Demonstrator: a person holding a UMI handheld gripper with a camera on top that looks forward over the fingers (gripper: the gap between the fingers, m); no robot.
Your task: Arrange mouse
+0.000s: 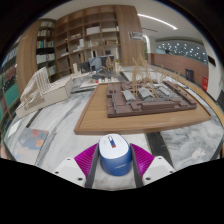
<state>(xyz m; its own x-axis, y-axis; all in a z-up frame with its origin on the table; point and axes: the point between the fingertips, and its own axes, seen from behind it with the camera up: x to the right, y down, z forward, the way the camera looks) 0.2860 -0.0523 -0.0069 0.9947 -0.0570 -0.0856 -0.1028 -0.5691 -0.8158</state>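
A blue and white computer mouse (113,153) sits between my gripper's (113,147) two fingers, its white top facing up. Both magenta pads (88,160) press on its sides, so the gripper is shut on the mouse. It is held above a white marbled table top (70,125). The mouse's underside and the table right beneath it are hidden.
A large wooden board carrying an architectural model (145,100) lies on the table ahead and to the right. A flat bluish item (32,140) lies to the left. White models (40,95) stand at the far left. Bookshelves (85,45) stand at the back.
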